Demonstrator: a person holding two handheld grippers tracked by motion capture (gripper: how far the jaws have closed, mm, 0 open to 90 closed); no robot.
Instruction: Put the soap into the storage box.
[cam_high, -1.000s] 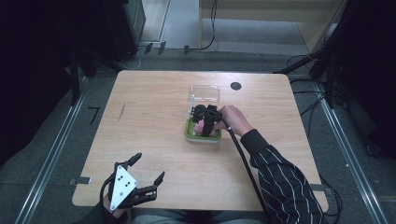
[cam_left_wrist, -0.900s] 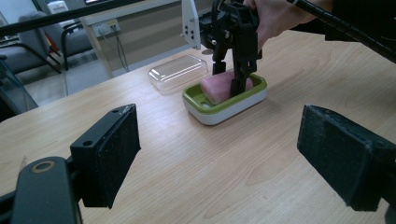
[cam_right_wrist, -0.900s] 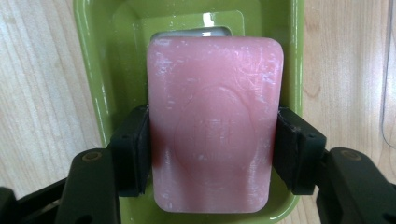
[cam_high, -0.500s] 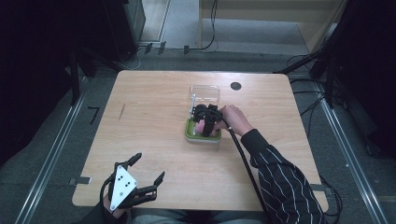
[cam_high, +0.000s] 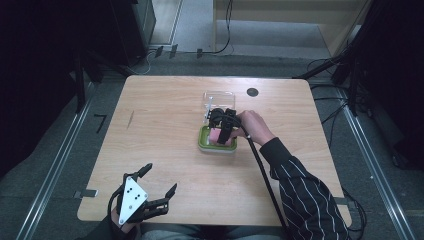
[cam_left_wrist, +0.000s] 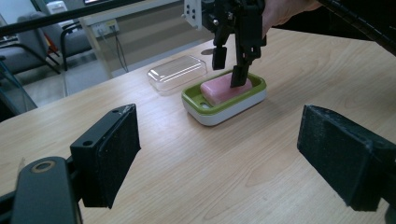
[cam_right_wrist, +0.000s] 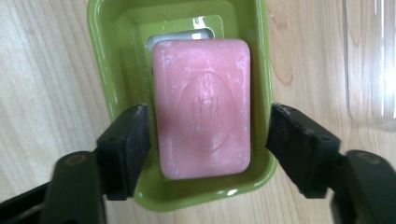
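Now right tool (cam_right_wrist: 208, 144) just opened, jaws straddling soap (cam_right_wrist: 201, 107), w/ gaps.

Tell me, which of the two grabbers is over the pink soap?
The right gripper, held above the pink soap in the green dish. The left gripper waits near the table's front edge, far from it.

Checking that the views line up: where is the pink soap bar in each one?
High view: pink soap bar at table centre, under the right gripper.
Left gripper view: upper middle.
Right gripper view: centre, between the jaws.
Shared landmark: the green soap dish holding it.
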